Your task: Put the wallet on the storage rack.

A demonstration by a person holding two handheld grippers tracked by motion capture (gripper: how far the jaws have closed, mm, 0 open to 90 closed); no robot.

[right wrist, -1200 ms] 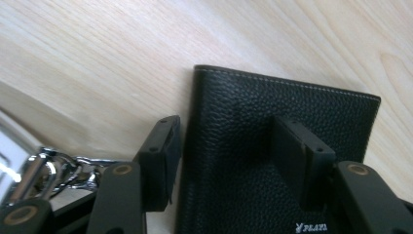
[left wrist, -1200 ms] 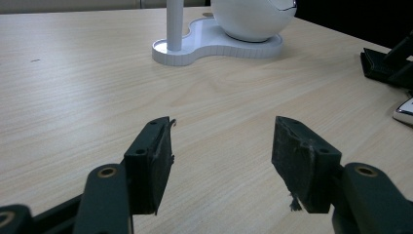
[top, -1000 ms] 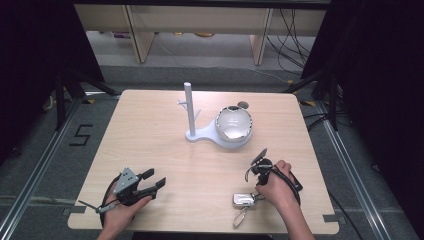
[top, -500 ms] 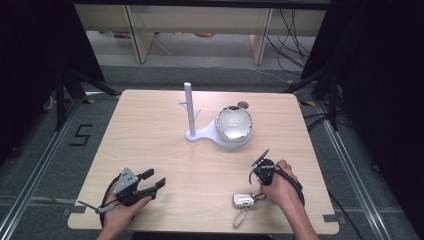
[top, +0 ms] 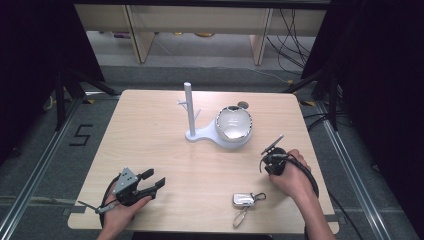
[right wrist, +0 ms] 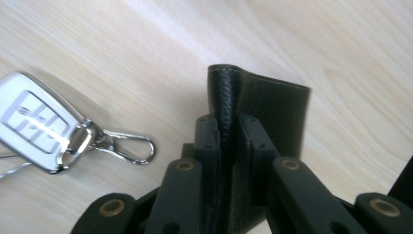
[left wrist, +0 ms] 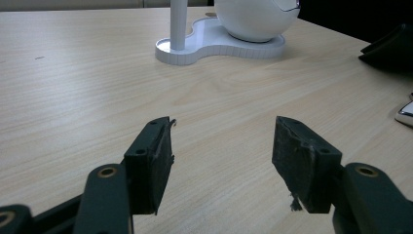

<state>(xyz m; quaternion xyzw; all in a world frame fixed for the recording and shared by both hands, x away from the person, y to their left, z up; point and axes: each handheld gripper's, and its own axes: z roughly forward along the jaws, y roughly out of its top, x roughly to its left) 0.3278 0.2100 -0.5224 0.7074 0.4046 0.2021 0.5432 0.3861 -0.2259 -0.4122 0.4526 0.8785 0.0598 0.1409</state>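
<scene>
My right gripper (right wrist: 228, 146), at the lower right of the high view, has just been closing its jaws and now pinches a black leather wallet (right wrist: 265, 107) by its folded edge, held just clear of the wooden table (top: 165, 150). A white car key fob (top: 243, 200) lies near it. My left gripper (left wrist: 221, 146) rests at lower left, jaws wide, holding nothing. I judge this the pick-up step; next I need a steady carry, perhaps toward the white stand (top: 200, 134).
</scene>
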